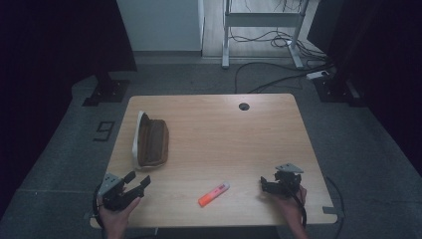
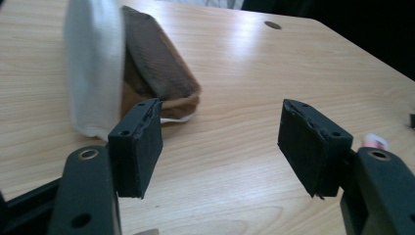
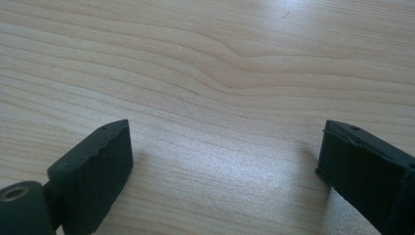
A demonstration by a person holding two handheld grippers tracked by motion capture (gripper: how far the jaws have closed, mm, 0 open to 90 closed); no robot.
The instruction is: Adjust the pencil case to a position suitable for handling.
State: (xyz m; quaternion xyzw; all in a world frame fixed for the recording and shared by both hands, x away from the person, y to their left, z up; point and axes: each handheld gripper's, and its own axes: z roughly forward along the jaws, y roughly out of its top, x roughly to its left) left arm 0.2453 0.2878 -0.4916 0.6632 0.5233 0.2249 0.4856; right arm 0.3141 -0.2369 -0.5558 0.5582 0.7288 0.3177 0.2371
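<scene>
A brown fabric pouch [image 1: 153,142] with a white edge lies on the left part of the wooden table [image 1: 234,139]. The left gripper view has the pouch [image 2: 159,68] just beyond the jaws. An orange and pink highlighter [image 1: 214,194] lies near the front middle, and its pink end [image 2: 376,142] peeks past one jaw. My left gripper [image 1: 138,181] is held at the front left corner, pointing toward the pouch, open [image 2: 220,142] and empty. Over bare wood at the front right, my right gripper [image 1: 266,185] is also open [image 3: 225,152], with nothing between its jaws.
A round cable hole [image 1: 243,106] sits near the table's far edge. Beyond the table, cables [image 1: 278,74] run over the grey floor under a white desk frame [image 1: 261,20]. Dark stands [image 1: 107,89] flank the far corners.
</scene>
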